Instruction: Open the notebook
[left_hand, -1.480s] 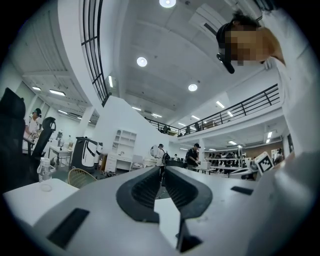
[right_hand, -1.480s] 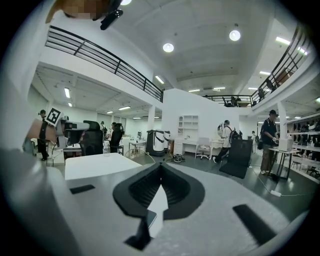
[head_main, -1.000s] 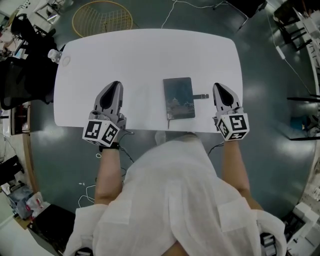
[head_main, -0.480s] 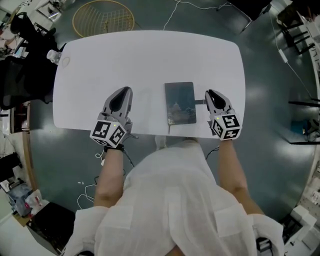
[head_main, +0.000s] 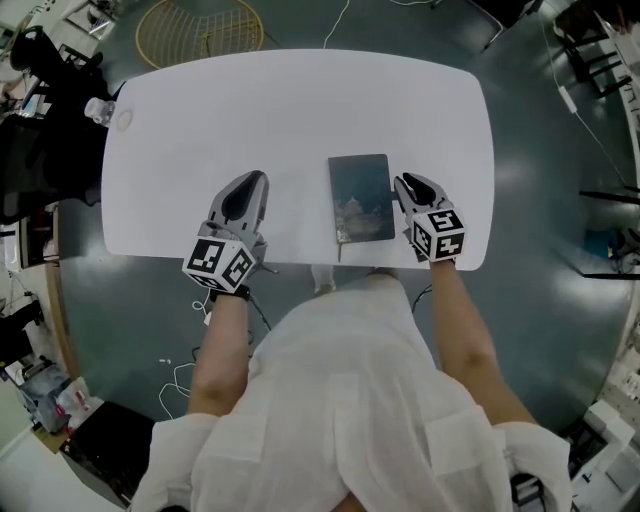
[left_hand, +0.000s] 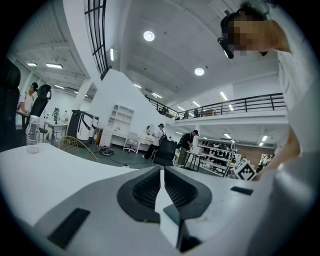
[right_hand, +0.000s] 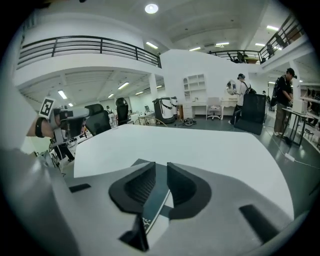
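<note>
White table (head_main: 300, 110) carries the closed notebook (head_main: 361, 195), a dark grey-green book lying flat near the front edge, right of centre. Its long axis runs straight away from the person, with one short edge toward the table's front edge and the cover facing up. Right gripper (head_main: 405, 184) sits at the notebook's right long edge, tips angled inward toward the cover. Its jaws stand slightly apart, with that edge of the notebook showing in the gap between them; contact with the pads cannot be confirmed. Left gripper (head_main: 250, 180) rests on bare table well left of the notebook, pointing away from the person, jaws drawn almost together to a thin slit with nothing between them.
</note>
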